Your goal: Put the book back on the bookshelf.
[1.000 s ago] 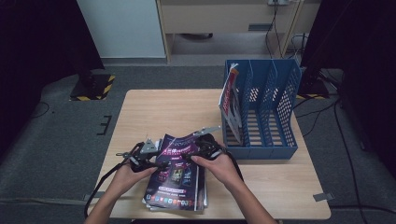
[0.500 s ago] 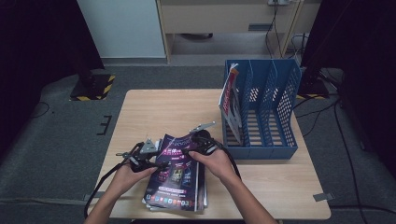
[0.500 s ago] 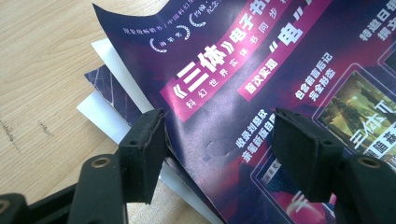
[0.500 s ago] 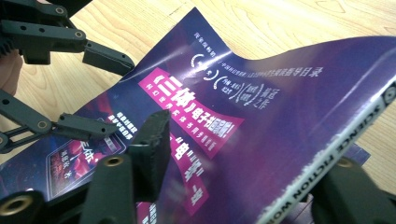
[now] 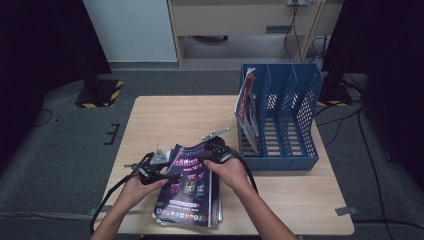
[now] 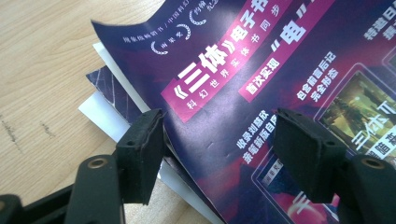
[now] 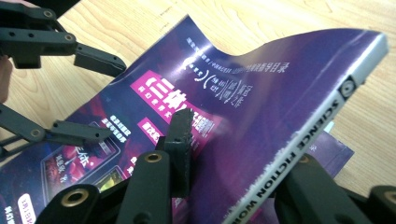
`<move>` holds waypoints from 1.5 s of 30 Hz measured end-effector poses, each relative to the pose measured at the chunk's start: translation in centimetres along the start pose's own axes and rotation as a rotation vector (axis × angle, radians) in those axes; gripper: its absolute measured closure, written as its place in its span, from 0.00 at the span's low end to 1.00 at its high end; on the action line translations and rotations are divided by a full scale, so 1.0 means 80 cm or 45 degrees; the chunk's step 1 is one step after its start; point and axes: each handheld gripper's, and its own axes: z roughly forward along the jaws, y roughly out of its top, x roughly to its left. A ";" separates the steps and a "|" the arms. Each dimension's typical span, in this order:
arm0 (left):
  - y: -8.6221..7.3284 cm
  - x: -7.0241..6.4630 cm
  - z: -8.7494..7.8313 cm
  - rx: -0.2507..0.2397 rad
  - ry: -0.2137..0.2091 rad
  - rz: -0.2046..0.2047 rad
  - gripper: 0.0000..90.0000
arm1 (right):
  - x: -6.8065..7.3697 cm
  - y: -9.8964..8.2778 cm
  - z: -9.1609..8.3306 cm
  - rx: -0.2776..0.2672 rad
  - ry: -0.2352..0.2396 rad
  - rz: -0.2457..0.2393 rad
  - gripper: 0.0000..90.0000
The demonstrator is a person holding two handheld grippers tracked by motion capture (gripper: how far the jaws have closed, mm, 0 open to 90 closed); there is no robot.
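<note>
A purple top magazine (image 5: 187, 185) lies on a small stack (image 5: 216, 202) at the table's front. My left gripper (image 5: 171, 175) is open at the magazine's left edge. One pad (image 6: 140, 154) is just off the edge and the other pad (image 6: 308, 156) hovers over the cover (image 6: 243, 70). My right gripper (image 5: 207, 154) is at the far right corner. Its jaws have just been closing and still stand apart around the raised spine edge (image 7: 299, 140). One jaw is above the cover and the other under the spine. The left gripper (image 7: 114, 102) also appears in the right gripper view.
A blue file rack (image 5: 290, 120) with three slots stands on the right side of the wooden table (image 5: 175, 120). A magazine (image 5: 247, 107) leans upright in its left slot. Cables trail from both grippers toward the front edge. Dark floor surrounds the table.
My right gripper has edged left onto the top magazine's far right corner, and that corner now sits slightly raised. The left gripper has stayed in place.
</note>
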 end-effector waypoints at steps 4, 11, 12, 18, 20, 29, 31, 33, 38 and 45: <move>-0.001 0.002 -0.003 -0.001 0.011 -0.003 0.24 | 0.003 0.009 -0.012 -0.063 0.043 -0.011 0.80; 0.003 0.013 -0.024 -0.059 0.020 -0.030 0.20 | 0.010 0.025 -0.022 -0.093 0.051 -0.034 0.84; 0.004 0.017 -0.028 -0.072 0.019 -0.047 0.19 | 0.010 0.027 -0.023 -0.101 0.052 -0.043 0.85; 0.013 0.038 -0.052 -0.105 0.051 -0.084 0.13 | 0.016 0.042 -0.034 -0.136 0.068 -0.066 0.88; 0.019 0.043 -0.059 -0.128 0.052 -0.097 0.12 | 0.019 0.047 -0.038 -0.145 0.071 -0.071 0.89; 0.039 0.051 -0.074 -0.175 0.058 -0.105 0.05 | 0.033 0.065 -0.053 -0.181 0.087 -0.128 0.92; 0.042 0.052 -0.076 -0.178 0.058 -0.098 0.05 | 0.035 0.068 -0.058 -0.184 0.085 -0.135 0.92; 0.045 0.053 -0.077 -0.190 0.058 -0.099 0.05 | 0.037 0.072 -0.062 -0.193 0.082 -0.149 0.92; 0.052 0.055 -0.081 -0.200 0.062 -0.089 0.05 | 0.043 0.084 -0.075 -0.208 0.075 -0.180 0.92; 0.061 0.058 -0.088 -0.227 0.071 -0.092 0.05 | 0.050 0.097 -0.094 -0.234 0.075 -0.218 0.92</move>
